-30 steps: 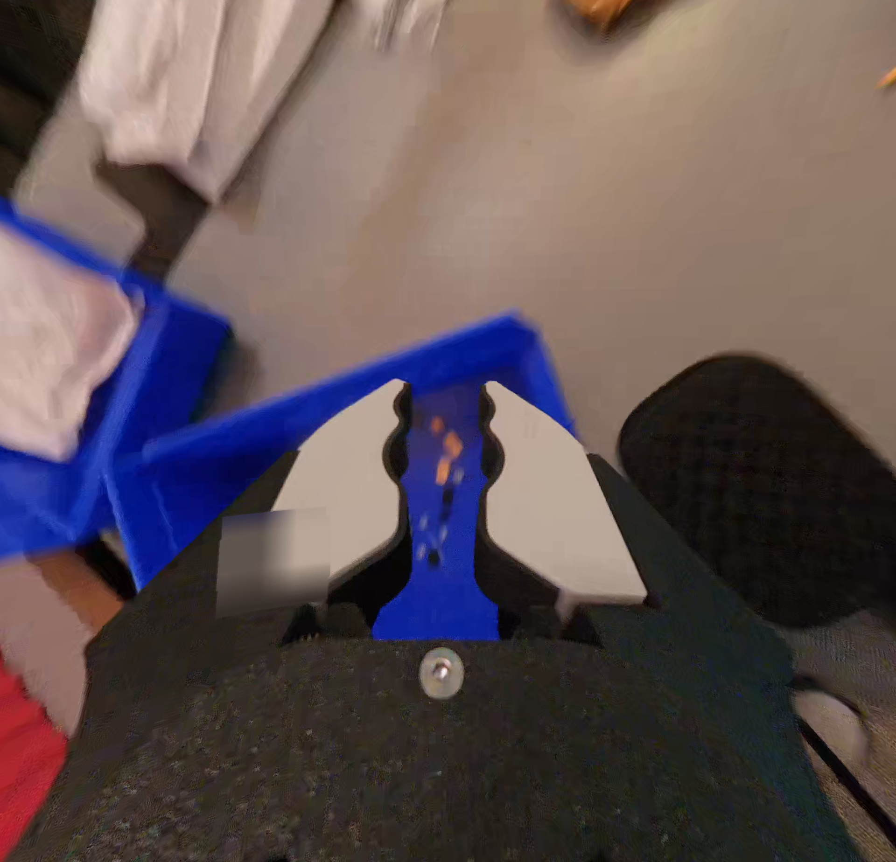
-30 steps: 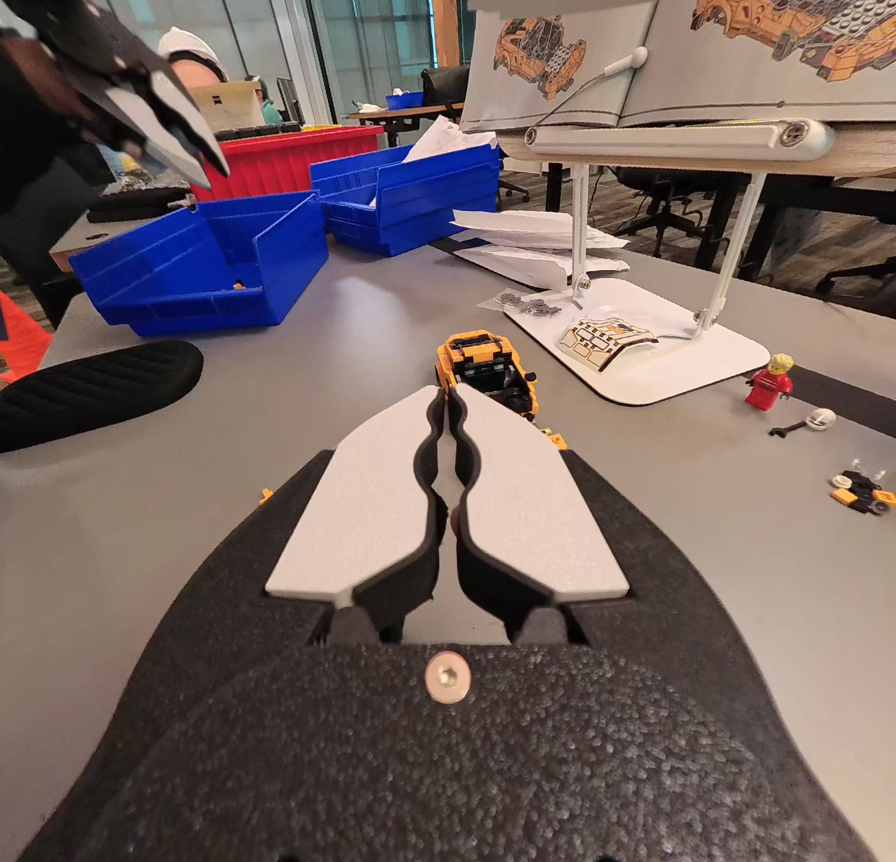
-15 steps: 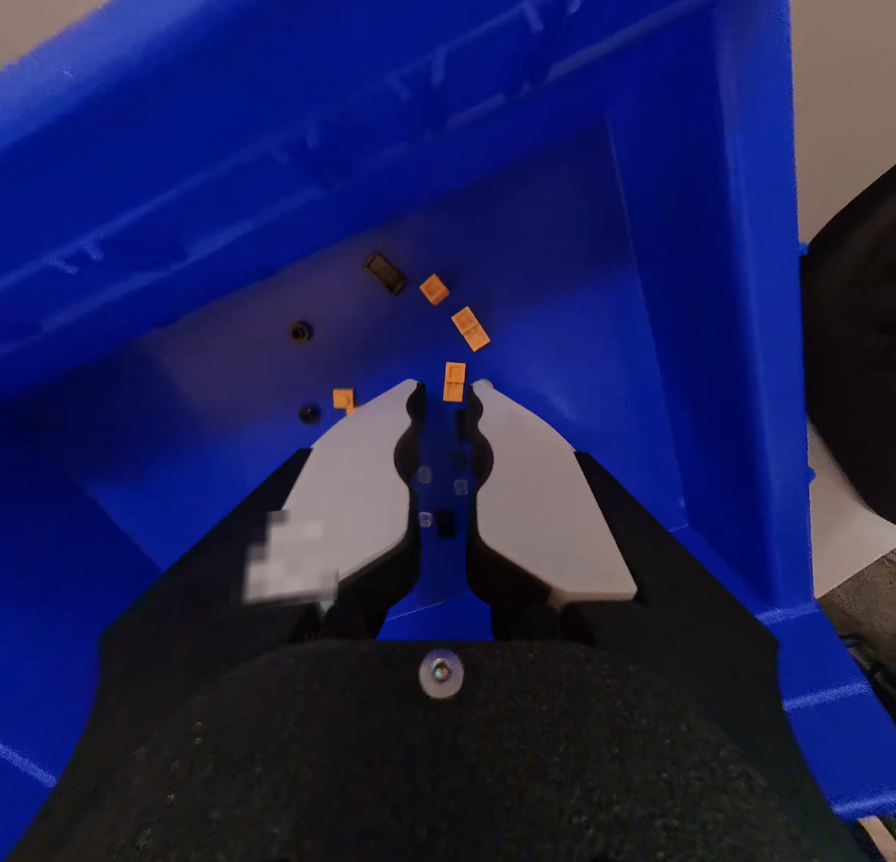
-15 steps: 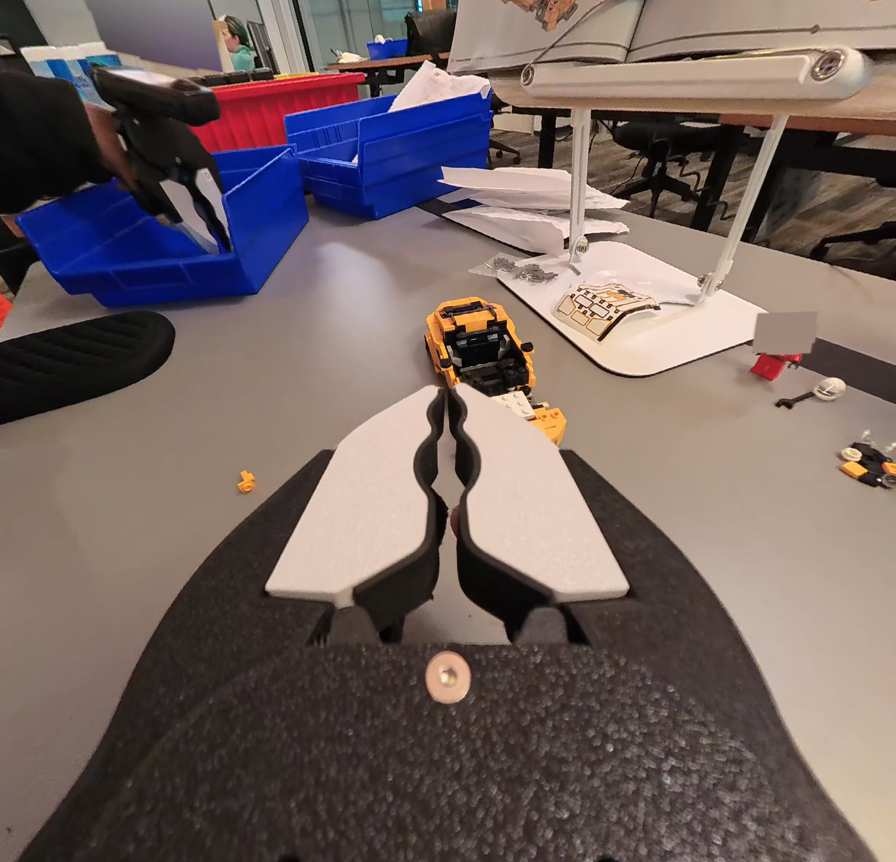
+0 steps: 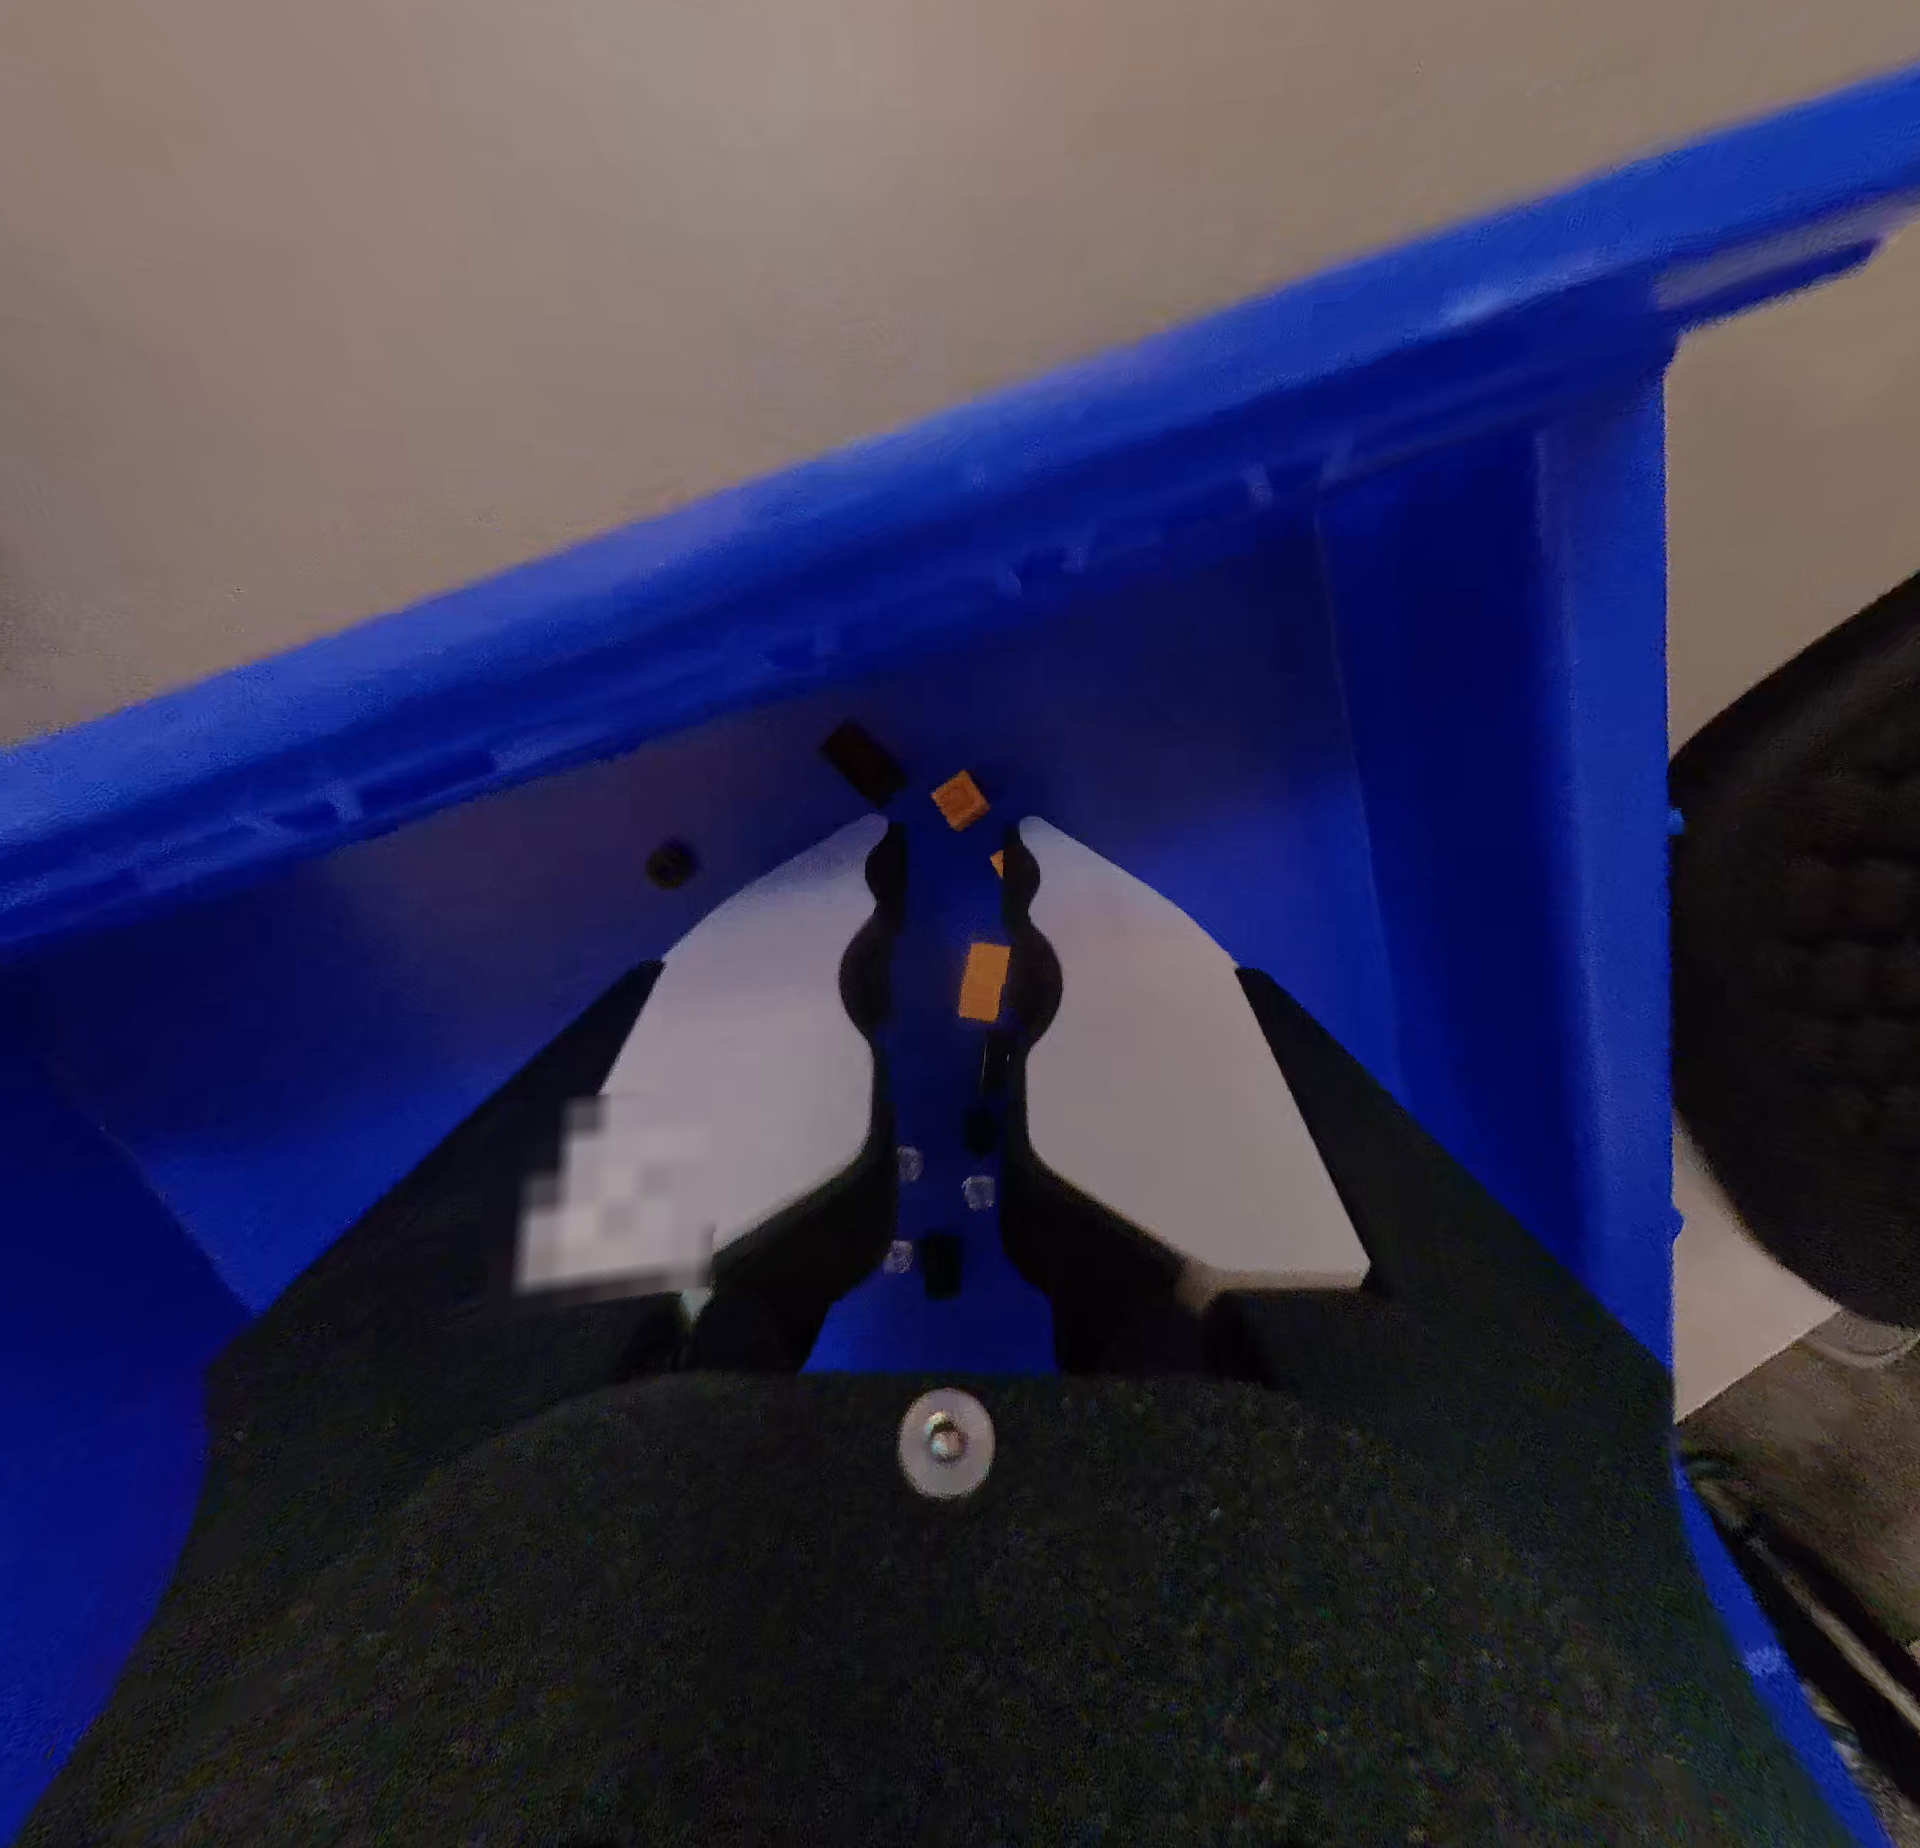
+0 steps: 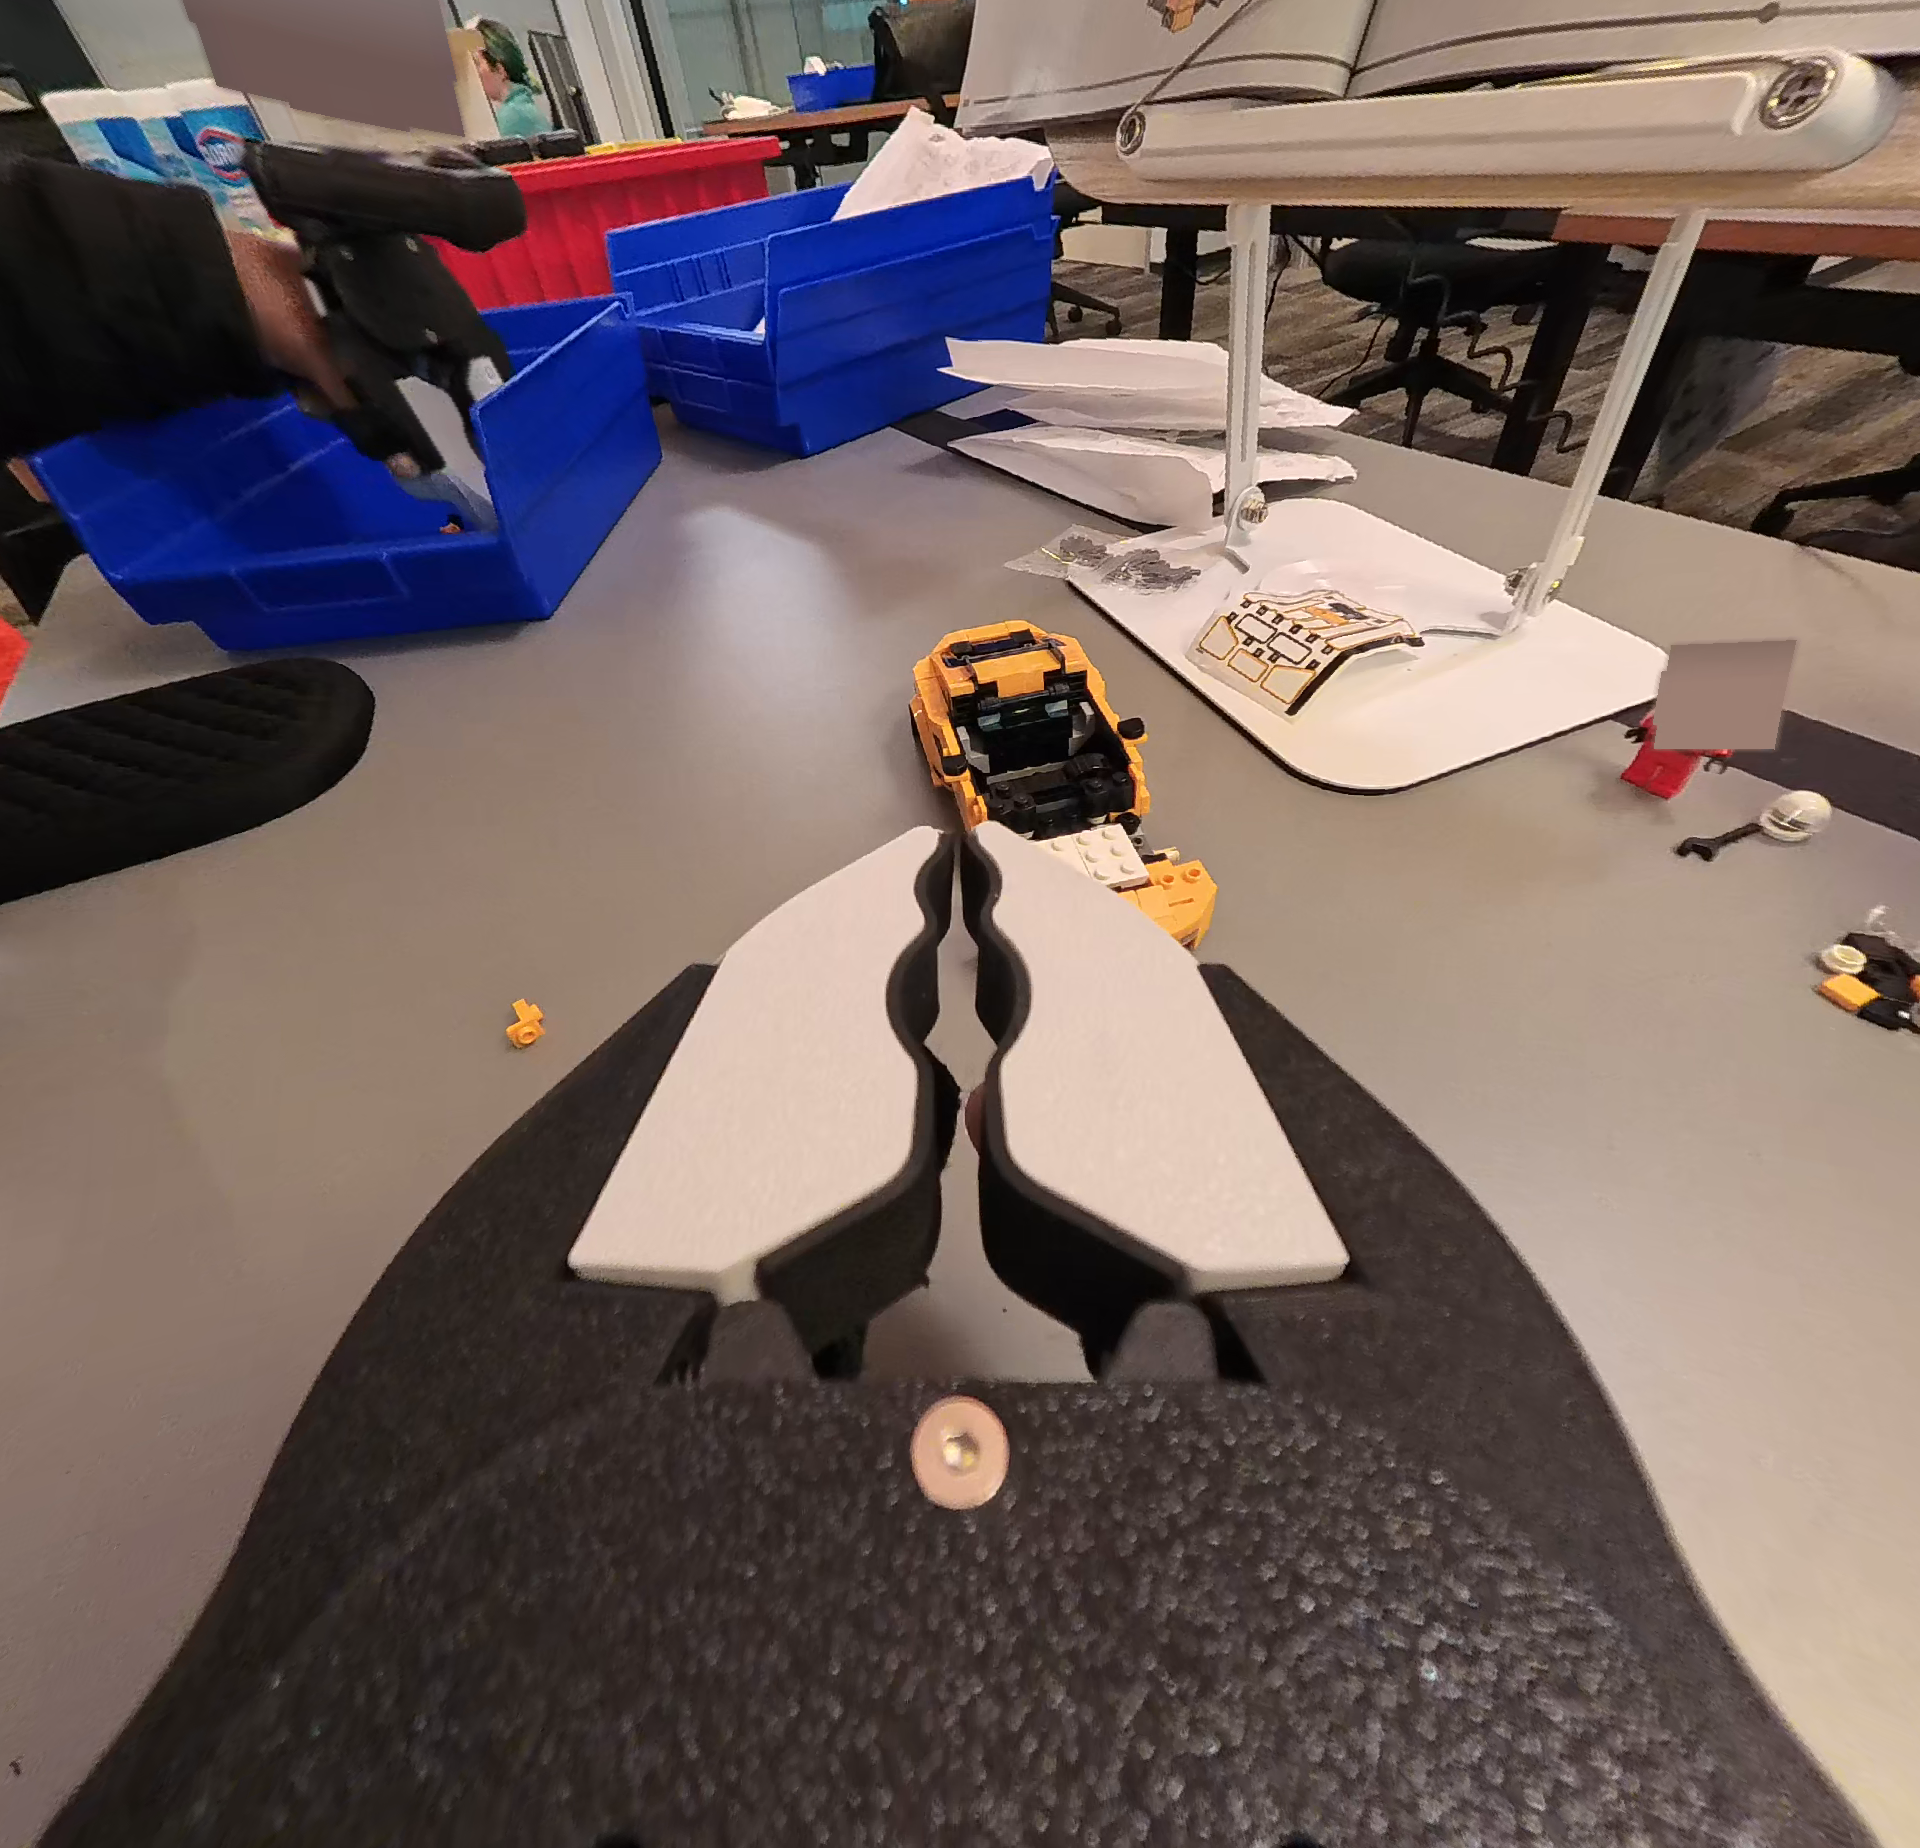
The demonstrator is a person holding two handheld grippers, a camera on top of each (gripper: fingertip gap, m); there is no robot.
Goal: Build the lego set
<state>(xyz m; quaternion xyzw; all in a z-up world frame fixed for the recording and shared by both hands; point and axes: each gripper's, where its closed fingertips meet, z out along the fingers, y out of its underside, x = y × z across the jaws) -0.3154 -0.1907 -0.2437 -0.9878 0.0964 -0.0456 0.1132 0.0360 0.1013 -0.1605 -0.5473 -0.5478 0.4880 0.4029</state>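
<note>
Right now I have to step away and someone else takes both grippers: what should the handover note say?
Left gripper: open, down inside the blue bin, an orange tile between its fingers, not gripped.
Right gripper: nearly shut, empty, just short of the orange car.
Done: car body partly built, cabin open.
Left: pick a piece from the bin and carry it to the car. A loose orange piece lies on the table.

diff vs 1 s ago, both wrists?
The left gripper went from above the blue bin down into it; its fingers now straddle an orange brick on the bin floor, open, nothing grasped yet. The right gripper backed away from the yellow car, so more of it and a loose orange piece show. It stayed almost closed and empty.
</note>
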